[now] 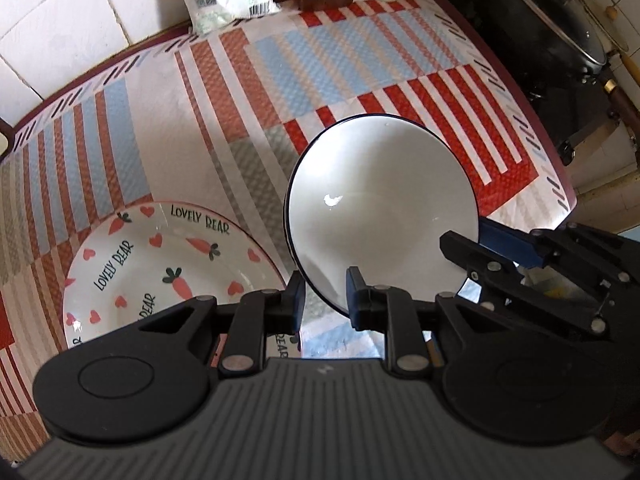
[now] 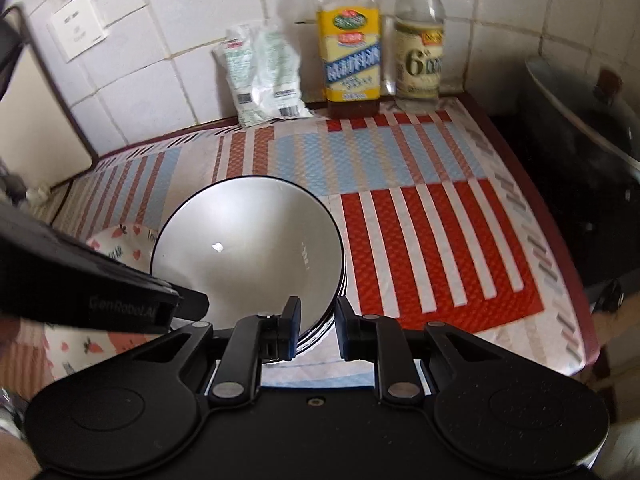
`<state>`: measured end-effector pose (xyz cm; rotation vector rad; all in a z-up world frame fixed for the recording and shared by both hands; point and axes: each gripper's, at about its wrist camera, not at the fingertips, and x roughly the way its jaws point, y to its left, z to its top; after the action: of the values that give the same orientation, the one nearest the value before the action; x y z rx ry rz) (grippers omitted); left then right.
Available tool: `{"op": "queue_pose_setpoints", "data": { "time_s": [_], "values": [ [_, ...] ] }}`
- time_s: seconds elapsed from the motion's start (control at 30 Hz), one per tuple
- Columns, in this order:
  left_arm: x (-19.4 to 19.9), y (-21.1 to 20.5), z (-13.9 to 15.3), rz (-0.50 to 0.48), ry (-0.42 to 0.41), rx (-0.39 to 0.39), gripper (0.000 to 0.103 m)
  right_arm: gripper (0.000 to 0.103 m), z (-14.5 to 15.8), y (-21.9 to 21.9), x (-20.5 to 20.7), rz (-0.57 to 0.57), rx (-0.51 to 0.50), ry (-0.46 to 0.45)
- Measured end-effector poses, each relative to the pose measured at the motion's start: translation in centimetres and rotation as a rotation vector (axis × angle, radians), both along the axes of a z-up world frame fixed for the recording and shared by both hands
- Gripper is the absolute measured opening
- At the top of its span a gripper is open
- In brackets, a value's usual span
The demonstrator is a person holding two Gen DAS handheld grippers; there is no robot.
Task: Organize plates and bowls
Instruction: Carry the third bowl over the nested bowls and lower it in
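Observation:
A stack of white bowls with dark rims (image 1: 380, 208) stands on the striped mat; it also shows in the right wrist view (image 2: 248, 252). My left gripper (image 1: 324, 300) has its jaws on either side of the stack's near rim, a gap showing. My right gripper (image 2: 316, 328) straddles the rim on the stack's right side, also with a gap; it appears in the left wrist view (image 1: 472, 248). A white "LOVELY BEAR" carrot plate (image 1: 160, 264) lies left of the bowls, partly hidden by my left gripper; a part of it shows in the right wrist view (image 2: 120, 240).
Two bottles (image 2: 348, 40) (image 2: 420, 40) and a plastic bag (image 2: 264, 72) stand against the tiled back wall. A black lidded wok (image 1: 560, 36) sits on the stove to the right. The mat (image 2: 440, 240) ends near the counter's right edge.

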<state>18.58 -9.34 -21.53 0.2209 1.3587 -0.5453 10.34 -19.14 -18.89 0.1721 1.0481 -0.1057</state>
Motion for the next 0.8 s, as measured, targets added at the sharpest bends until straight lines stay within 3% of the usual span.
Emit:
{"op": "queue_pose_setpoints", "data": {
  "time_s": [0.1, 0.5, 0.8],
  "values": [
    [0.2, 0.1, -0.3, 0.012, 0.006, -0.001, 0.021, 0.022, -0.1, 0.4, -0.1, 0.027, -0.035, -0.013],
    [-0.3, -0.2, 0.1, 0.043, -0.043, -0.006, 0.023, 0.022, -0.4, -1.2, -0.7, 0.030, 0.041, -0.072],
    [-1.1, 1.1, 1.4, 0.138, -0.090, -0.099, 0.031, 0.025, 0.4, -2.0, -1.5, 0.080, 0.085, -0.141]
  ]
}}
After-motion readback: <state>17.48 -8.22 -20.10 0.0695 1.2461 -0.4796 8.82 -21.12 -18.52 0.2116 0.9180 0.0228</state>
